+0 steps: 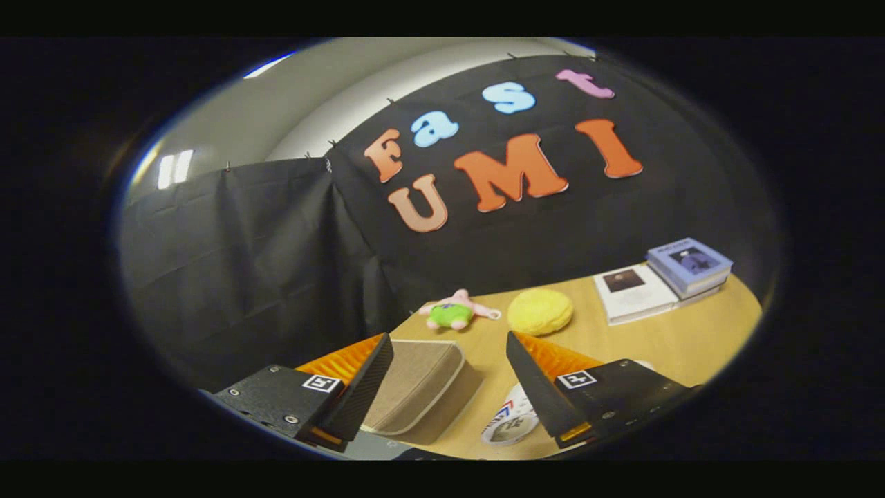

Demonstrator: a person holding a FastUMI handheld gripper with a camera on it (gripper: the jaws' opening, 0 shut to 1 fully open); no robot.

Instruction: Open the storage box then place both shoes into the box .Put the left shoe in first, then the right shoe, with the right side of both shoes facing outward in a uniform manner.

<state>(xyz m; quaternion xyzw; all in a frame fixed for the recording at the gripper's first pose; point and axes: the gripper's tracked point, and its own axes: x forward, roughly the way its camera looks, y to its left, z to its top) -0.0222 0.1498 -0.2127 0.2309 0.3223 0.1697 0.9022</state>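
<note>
Wooden table is carrying everything. Beige fabric storage box is sitting lid-down between the fingers, hugging the left one. Gripper is hanging spread wide, gripping nothing. Beyond: two books, yellow round plush, small pink-green plush toy. Shoe, partly hidden, is lying beside right finger.

Wooden table bears storage box, plush toy, yellow cushion, books.
</note>
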